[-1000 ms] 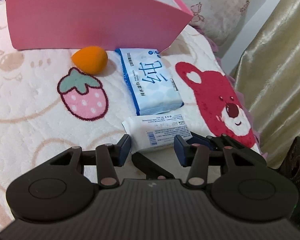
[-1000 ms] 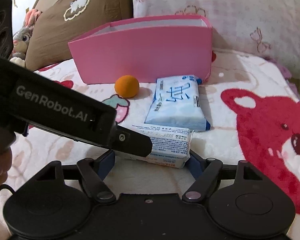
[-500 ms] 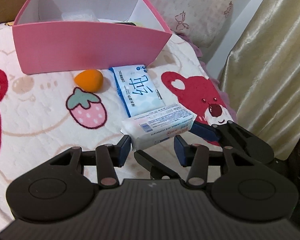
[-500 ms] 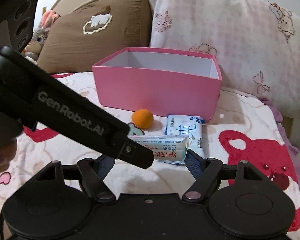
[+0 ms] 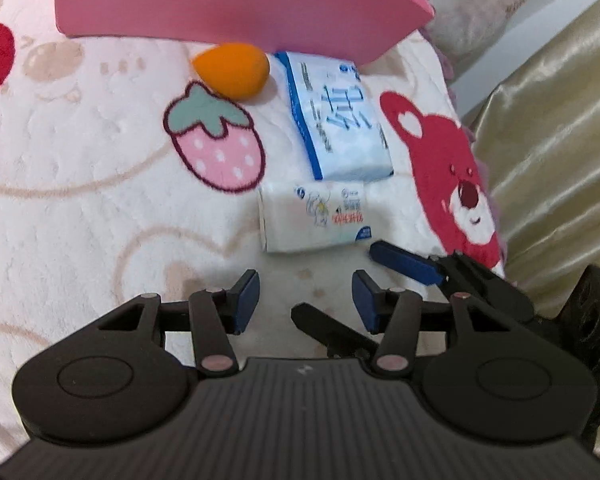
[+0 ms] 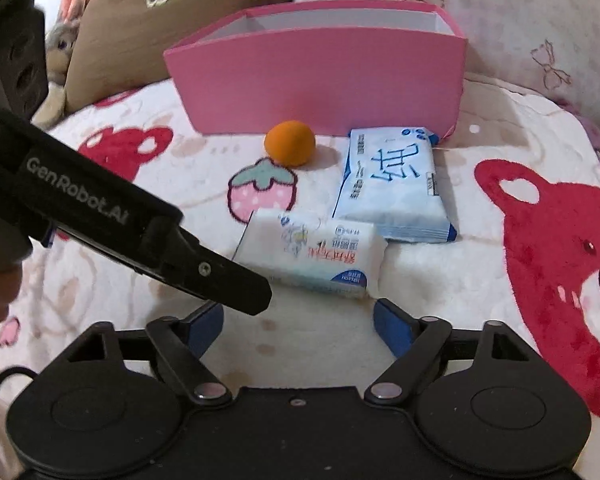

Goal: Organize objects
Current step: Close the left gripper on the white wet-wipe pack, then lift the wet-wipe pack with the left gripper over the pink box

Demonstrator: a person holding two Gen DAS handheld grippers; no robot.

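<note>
Sitting nearest: the left gripper [image 5: 304, 294], its blue pads spread wide and holding nothing, and the right gripper [image 6: 298, 328], equally wide apart and empty, both hovering low over the cartoon blanket [image 5: 80, 184].

Lying just beyond both sets of fingers: the white tissue pack [image 6: 312, 256], resting flat on the blanket on the near side of the pink box [image 6: 320, 84], well short of its front wall. Running crosswise to both grippers, its long axis, so either pair of pads would be closing across the short width only after a turn, or along the length as now aimed. Looking about equally close to both; the pack is sitting squarely ahead of the right gripper's gap, slightly right of centre for the left, so judging the right as better lined up. Showing on the wrapper: red Chinese characters, a small cartoon figure and a blue corner patch, too blurred to read.

Crossing the right wrist view from the left: the left gripper's body, printed "GenRobot.AI".

Lying next, between the tissue pack and the box: the blue wet-wipe pack [image 6: 396, 184], long axis pointing toward the box, far end nearly touching its front wall, bearing 1 large character, 纯; smaller print unreadable.

Resting left of the wipes, just before the box wall: the orange makeup sponge [image 5: 232, 70].
</note>
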